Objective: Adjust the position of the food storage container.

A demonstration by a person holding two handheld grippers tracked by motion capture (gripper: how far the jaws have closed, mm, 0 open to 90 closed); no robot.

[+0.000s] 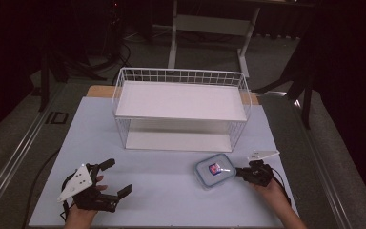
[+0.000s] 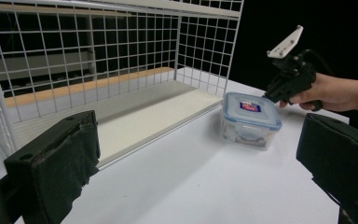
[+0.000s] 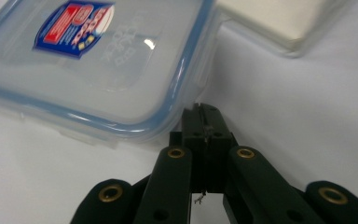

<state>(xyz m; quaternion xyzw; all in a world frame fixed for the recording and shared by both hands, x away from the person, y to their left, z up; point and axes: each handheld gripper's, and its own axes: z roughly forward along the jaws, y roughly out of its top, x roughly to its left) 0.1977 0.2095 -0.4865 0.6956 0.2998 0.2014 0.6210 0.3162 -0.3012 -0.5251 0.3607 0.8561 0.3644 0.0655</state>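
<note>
The right gripper (image 1: 238,172), its jaws pressed together with nothing between them, had its tips touching the rim of a clear plastic box (image 1: 214,171) with a blue-edged lid and a red and blue label. The box sat on the pale table (image 1: 171,200), just in front of the right end of a white wire rack (image 1: 181,107). From the right gripper view, the closed tips (image 3: 204,122) met the lid's edge near a corner of the box (image 3: 93,60). Well apart, at the table's near left, the left gripper (image 1: 112,179) lay in a hand with its jaws spread wide and nothing between them. From the left gripper view, the box (image 2: 250,120) stood beside the rack's lower shelf (image 2: 135,121), the right gripper (image 2: 266,94) at its far side.
</note>
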